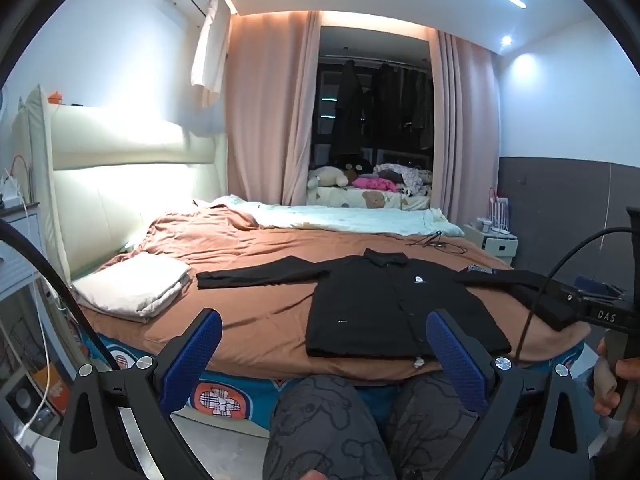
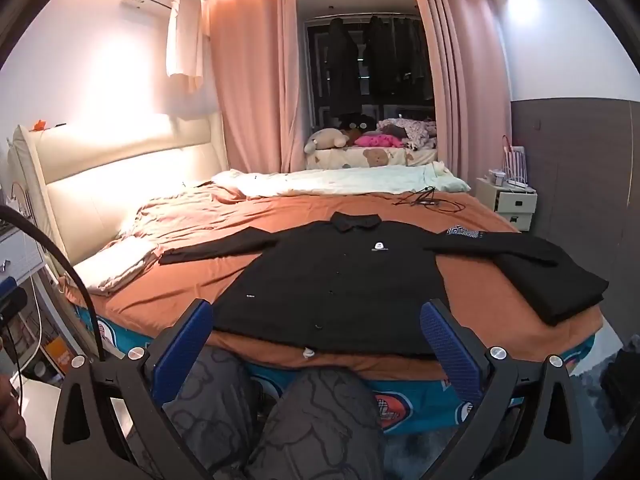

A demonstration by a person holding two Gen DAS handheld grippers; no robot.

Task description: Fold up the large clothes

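Observation:
A large black button-up shirt (image 1: 384, 300) (image 2: 340, 280) lies flat and face up on the orange-brown bedsheet (image 1: 248, 280) (image 2: 168, 280), collar away from me, both sleeves spread sideways. A small white logo sits on its chest. My left gripper (image 1: 324, 344) is open, held short of the bed's near edge, nothing between its blue pads (image 1: 204, 340). My right gripper (image 2: 316, 336) is likewise open and empty, in front of the shirt's hem. The right gripper's body and the hand holding it show at the right of the left wrist view.
A folded black garment (image 2: 560, 284) lies at the bed's right corner under the right sleeve. A folded white cloth (image 1: 136, 284) (image 2: 116, 268) sits at the left. A pale quilt (image 2: 340, 180) and cables (image 2: 424, 200) lie further back. The person's patterned trouser legs (image 1: 320, 428) (image 2: 304, 420) stand against the bed.

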